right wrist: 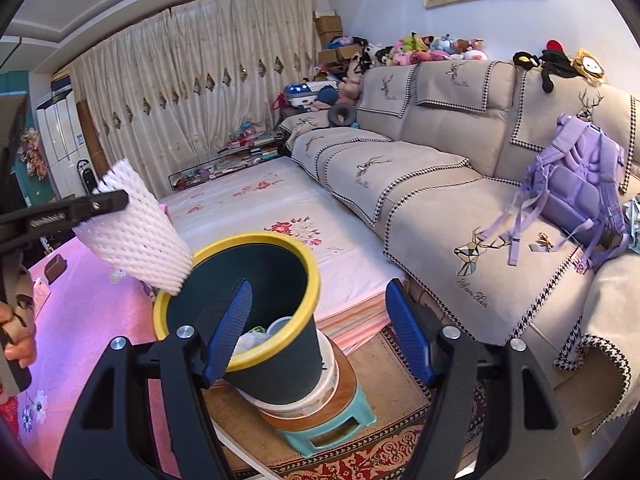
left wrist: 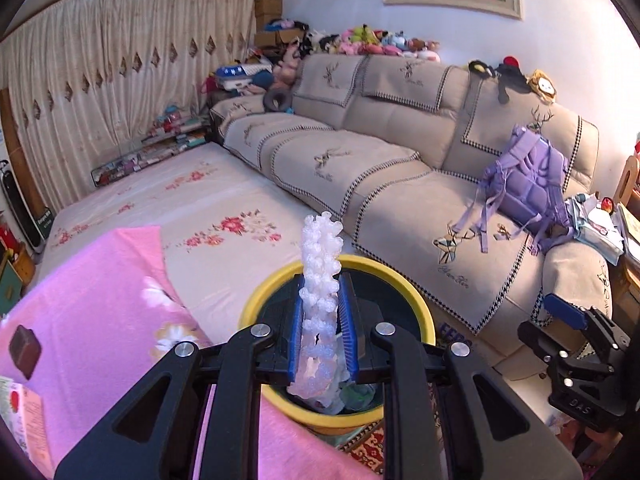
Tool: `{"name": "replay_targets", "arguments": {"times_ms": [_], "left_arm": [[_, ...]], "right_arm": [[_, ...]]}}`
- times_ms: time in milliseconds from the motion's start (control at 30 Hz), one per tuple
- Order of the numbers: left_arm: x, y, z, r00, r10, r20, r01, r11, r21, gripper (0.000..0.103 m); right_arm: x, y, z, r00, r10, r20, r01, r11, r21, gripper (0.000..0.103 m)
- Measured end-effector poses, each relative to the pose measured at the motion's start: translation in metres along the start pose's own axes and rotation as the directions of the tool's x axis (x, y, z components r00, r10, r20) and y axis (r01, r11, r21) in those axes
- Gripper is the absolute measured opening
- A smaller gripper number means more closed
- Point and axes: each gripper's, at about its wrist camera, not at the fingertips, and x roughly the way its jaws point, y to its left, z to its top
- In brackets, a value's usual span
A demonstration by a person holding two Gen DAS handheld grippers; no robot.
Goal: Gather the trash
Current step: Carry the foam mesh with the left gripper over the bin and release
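Note:
A white foam fruit net (left wrist: 320, 280) stands pinched edge-on between the blue pads of my left gripper (left wrist: 323, 292), which is shut on it. It hangs right over the mouth of a dark bin with a yellow rim (left wrist: 416, 300). From the right wrist view the same foam net (right wrist: 136, 236) appears as a wide mesh sheet, its lower edge at the bin's yellow rim (right wrist: 256, 240), held from the left by the left gripper (right wrist: 102, 204). My right gripper (right wrist: 320, 308) is open and holds nothing, its fingers on either side of the bin's near wall. Trash lies inside the bin (right wrist: 260, 332).
The bin stands on a white pail and a teal stool (right wrist: 332, 432) on a patterned rug. A pink floral cloth (left wrist: 100, 300) covers the surface at the left, with a brown wrapper (left wrist: 25, 350). A beige sofa (right wrist: 460, 184) with a purple backpack (right wrist: 576, 196) runs along the right.

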Motion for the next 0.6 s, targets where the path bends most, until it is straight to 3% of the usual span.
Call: {"name": "replay_targets", "arguments": {"times_ms": [167,400,600], "left_arm": [[0.053,-0.01,0.0,0.997,-0.007,-0.082,0.007,1.0,0.004,0.021],[0.09,-0.032,-0.004,0.995,0.012,-0.099,-0.011,1.0,0.013,0.08],[0.066,-0.021,-0.012,0.997,0.033,-0.071,-0.034,0.999,-0.001,0.091]], "right_arm": [[-0.004,-0.007,0.003,0.999,-0.036,0.007,0.035,0.999,0.026,0.066],[-0.012,-0.015,0.007,0.997,-0.067,0.027,0.065,0.996,0.059,0.066],[-0.014,-0.006,0.01,0.996,-0.085,0.026,0.084,0.996,0.041,0.066]]}}
